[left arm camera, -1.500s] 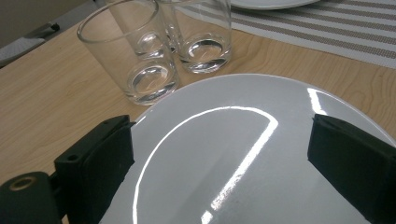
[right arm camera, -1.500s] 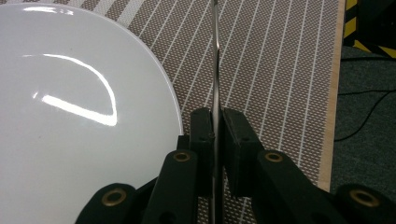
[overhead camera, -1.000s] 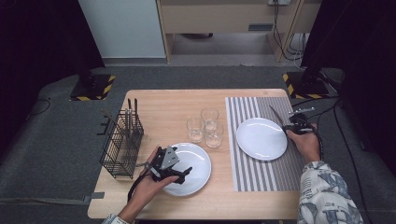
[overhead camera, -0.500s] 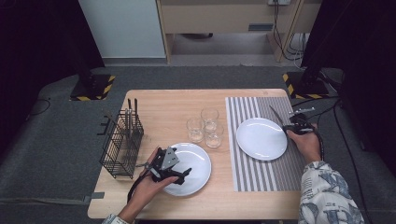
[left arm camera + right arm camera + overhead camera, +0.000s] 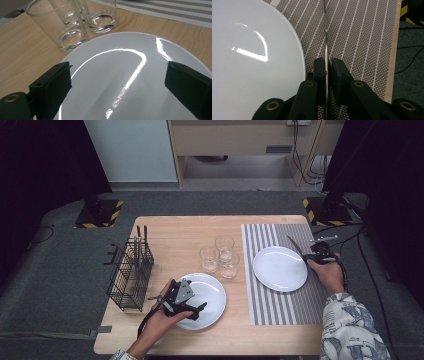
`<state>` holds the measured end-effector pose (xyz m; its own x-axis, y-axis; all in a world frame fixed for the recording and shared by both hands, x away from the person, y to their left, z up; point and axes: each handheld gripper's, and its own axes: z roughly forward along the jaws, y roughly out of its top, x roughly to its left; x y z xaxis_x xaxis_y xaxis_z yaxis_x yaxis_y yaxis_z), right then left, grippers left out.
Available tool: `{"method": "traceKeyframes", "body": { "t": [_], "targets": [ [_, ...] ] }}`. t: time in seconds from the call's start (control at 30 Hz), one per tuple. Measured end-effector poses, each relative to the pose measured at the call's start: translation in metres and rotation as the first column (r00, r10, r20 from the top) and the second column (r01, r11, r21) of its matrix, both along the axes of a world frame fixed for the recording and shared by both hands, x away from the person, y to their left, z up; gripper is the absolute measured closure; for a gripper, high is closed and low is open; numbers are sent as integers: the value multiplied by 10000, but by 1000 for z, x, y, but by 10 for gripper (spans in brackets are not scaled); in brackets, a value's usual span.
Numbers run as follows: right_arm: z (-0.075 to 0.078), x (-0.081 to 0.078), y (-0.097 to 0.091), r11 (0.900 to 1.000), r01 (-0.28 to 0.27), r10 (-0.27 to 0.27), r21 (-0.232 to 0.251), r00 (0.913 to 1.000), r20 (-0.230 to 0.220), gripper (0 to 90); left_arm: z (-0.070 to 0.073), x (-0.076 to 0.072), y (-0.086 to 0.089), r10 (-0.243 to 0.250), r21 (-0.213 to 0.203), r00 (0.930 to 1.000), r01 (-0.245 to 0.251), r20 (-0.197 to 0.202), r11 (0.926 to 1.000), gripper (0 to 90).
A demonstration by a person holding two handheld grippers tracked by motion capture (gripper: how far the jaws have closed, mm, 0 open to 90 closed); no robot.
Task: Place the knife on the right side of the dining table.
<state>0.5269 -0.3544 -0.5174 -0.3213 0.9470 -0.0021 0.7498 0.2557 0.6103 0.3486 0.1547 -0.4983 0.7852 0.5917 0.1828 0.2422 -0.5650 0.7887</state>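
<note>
White plates number two in the high view: one plate (image 5: 200, 301) on bare wood under the left gripper (image 5: 181, 301), another plate (image 5: 279, 268) on the striped mat (image 5: 280, 305), with three glasses (image 5: 220, 257) between and a wire basket (image 5: 129, 276) at the table's left edge. The right gripper (image 5: 316, 255) rests on the mat just beside its plate, forearm reaching in from below. Left gripper view: jaws spread wide above the plate (image 5: 130, 80), holding nothing. Right gripper view: jaws pinched on a thin metal utensil (image 5: 326, 37) lying along the mat.
</note>
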Motion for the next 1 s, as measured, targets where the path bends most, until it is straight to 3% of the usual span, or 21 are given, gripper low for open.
{"method": "traceKeyframes", "body": {
  "t": [0.17,0.37,0.57,0.73,0.8,0.93,1.0],
  "targets": [
    [1,1,-1,9998,-36,33,198,9999,160,823,-1,0,-2,3,66,10000,-3,10,10000,62],
    [-1,3,-3,9992,-18,17,404,10000,46,822,-2,0,-3,-37,70,10000,37,-6,10000,62],
    [0,5,-8,9994,275,-273,231,9996,-85,759,-1,0,-2,44,46,10000,-45,70,10000,62],
    [0,5,-11,9987,374,-373,353,9993,-62,749,0,-1,-3,18,53,10000,-18,85,10000,62],
    [0,5,-11,9983,430,-429,399,9991,-19,744,1,-2,-4,-28,52,9999,28,99,10000,62],
    [4,7,-10,9938,526,-564,979,9977,368,682,3,-4,-6,-244,-162,9997,245,71,9996,62],
    [5,8,-9,9949,541,-570,856,9979,317,690,5,-5,-7,-245,-192,9996,247,138,9995,62]
  ]
}}
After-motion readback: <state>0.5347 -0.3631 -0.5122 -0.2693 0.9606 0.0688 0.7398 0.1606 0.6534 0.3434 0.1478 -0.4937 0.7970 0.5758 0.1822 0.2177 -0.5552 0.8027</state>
